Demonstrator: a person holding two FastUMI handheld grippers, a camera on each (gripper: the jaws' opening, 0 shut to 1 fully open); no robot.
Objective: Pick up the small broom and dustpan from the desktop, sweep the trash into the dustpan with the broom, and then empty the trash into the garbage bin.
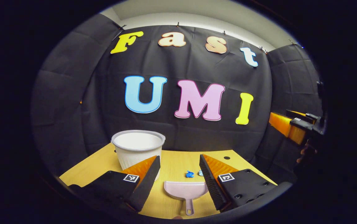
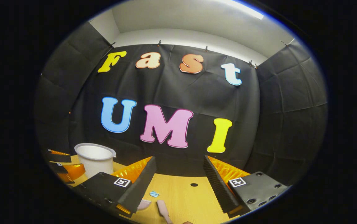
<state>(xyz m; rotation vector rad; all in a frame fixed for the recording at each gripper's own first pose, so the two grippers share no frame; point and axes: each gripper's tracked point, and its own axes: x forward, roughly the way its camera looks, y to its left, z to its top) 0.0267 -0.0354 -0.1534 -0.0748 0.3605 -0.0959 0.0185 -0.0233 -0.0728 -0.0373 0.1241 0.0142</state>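
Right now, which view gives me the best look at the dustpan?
The left gripper view: the dustpan lies whole on the desk between the left gripper's open jaws, handle toward the camera. The right gripper view catches just a corner of it at the bottom edge, behind the finger.

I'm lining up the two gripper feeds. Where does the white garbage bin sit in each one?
Left gripper view: the white garbage bin stands left of centre on the desk, just behind the left gripper's own left finger.
Right gripper view: the bin is at the lower left, beyond the right gripper's left finger.
Shared landmark: the blue scraps of trash on the desk.
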